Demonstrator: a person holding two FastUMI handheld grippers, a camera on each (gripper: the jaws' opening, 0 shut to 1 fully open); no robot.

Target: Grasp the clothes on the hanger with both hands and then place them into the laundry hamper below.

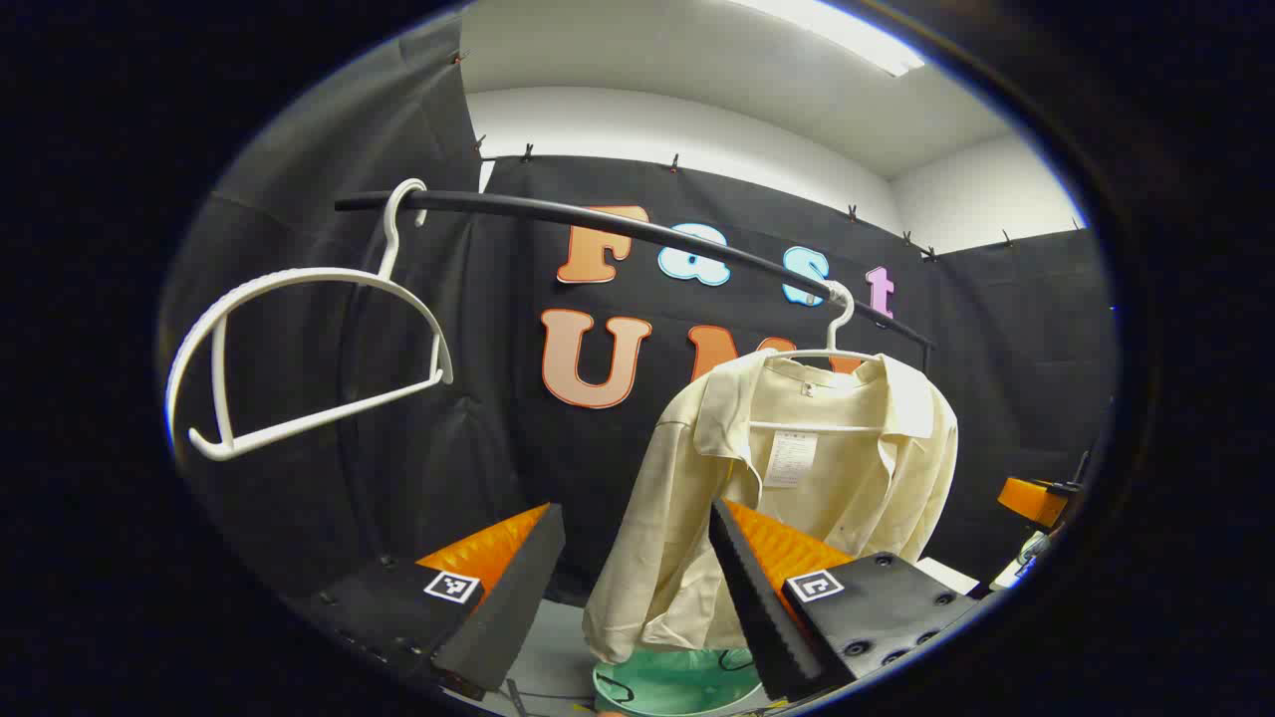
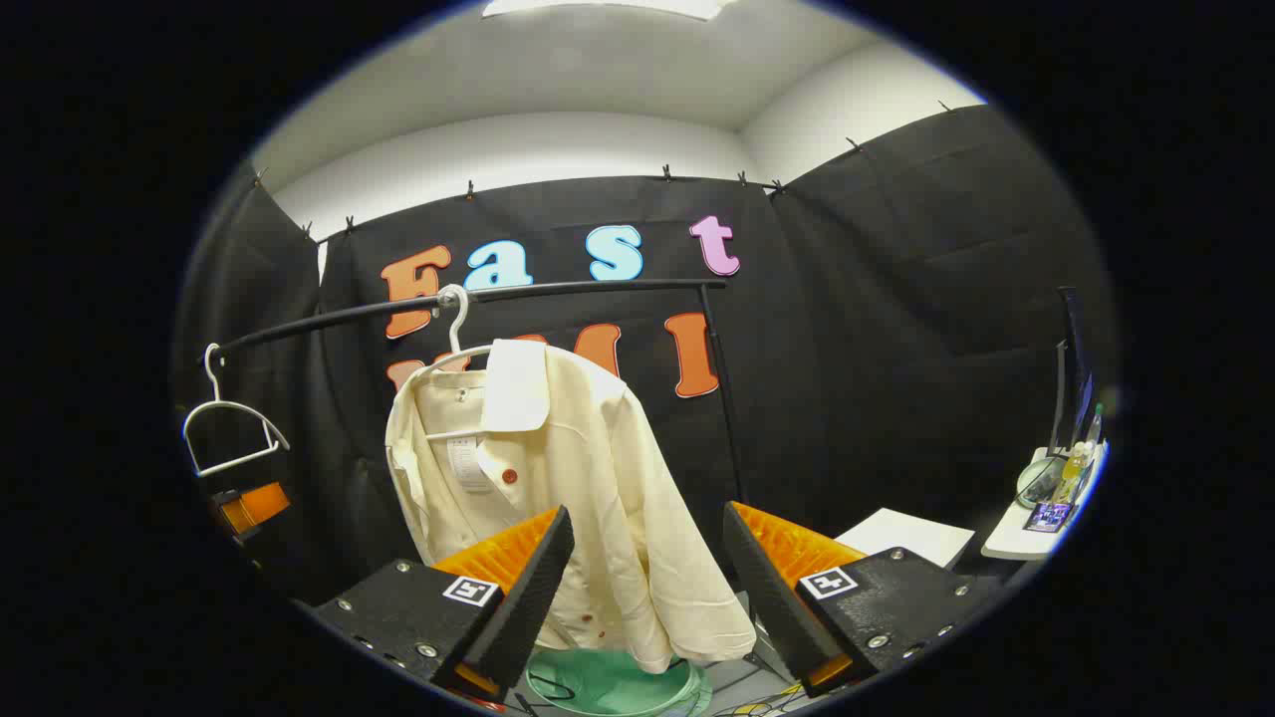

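The shirt [image 2: 558, 478] hangs on a hanger [image 1: 835, 344] above the hamper [image 2: 613, 682], light, limp and likely slippery, best pinched at each shoulder by left gripper [image 1: 637, 583] and right gripper [image 2: 647, 588], both wide open, empty.

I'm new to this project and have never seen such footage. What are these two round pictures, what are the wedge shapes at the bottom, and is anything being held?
Each picture comes from a fisheye camera riding on a hand-held two-finger gripper; a person carries one in each hand. The wedges at the bottom are that gripper's own fingers. In the left gripper view the left gripper stands open with nothing between its fingers; in the right gripper view the right gripper is open too. Nothing is held.

Ahead hangs a cream shirt on a white hanger from a black rail. An empty hanger hangs further along the rail. Below the shirt sits the green laundry hamper, where the shirt should end up.
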